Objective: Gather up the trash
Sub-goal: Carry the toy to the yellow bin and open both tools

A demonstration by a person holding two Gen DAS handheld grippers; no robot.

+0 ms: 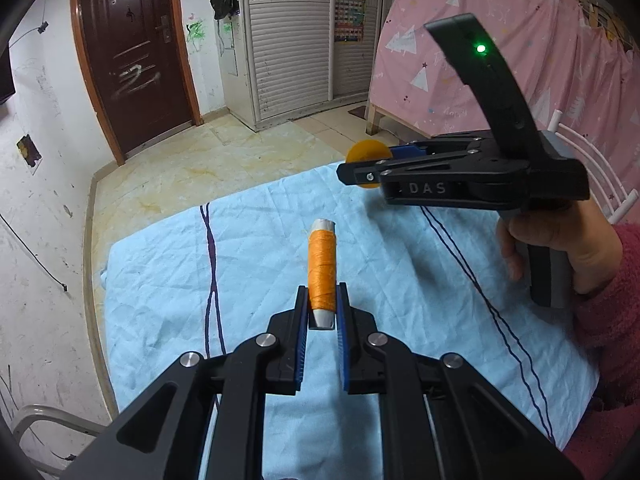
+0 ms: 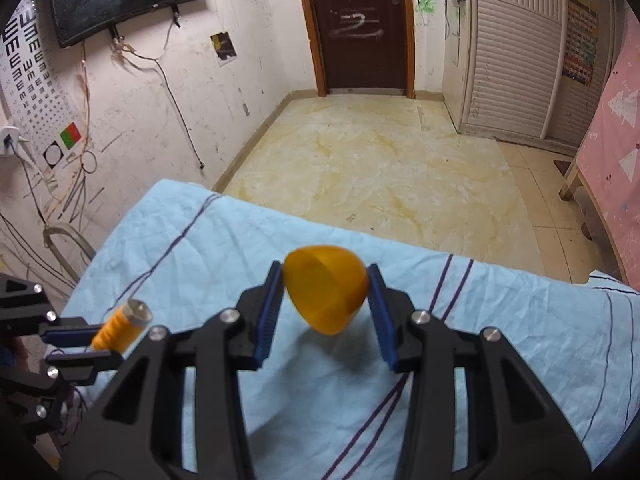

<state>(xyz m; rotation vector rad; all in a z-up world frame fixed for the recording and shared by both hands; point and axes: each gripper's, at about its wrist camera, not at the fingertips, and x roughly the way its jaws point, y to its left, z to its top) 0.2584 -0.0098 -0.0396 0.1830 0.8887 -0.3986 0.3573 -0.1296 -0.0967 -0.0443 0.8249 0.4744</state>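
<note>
**Both hand-held grippers loaded, no bin in sight**

Centre-bottom of the left wrist view, my left hand-held gripper is clamped on the orange thread spool, long axis pointing fwd over the blue sheet. Right hand-held gripper pinches the orange half-shell above the sheet, frame centre. Neither pic shows a drop-off.

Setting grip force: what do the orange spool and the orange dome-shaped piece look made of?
Orange spool: wound thread, silky sheen with visible strand lines, on a smooth grey core, plastic or metal, unclear. Orange dome-shaped piece: likely hard plastic, smooth, matt, slightly translucent, hollow like half a capsule shell.
</note>
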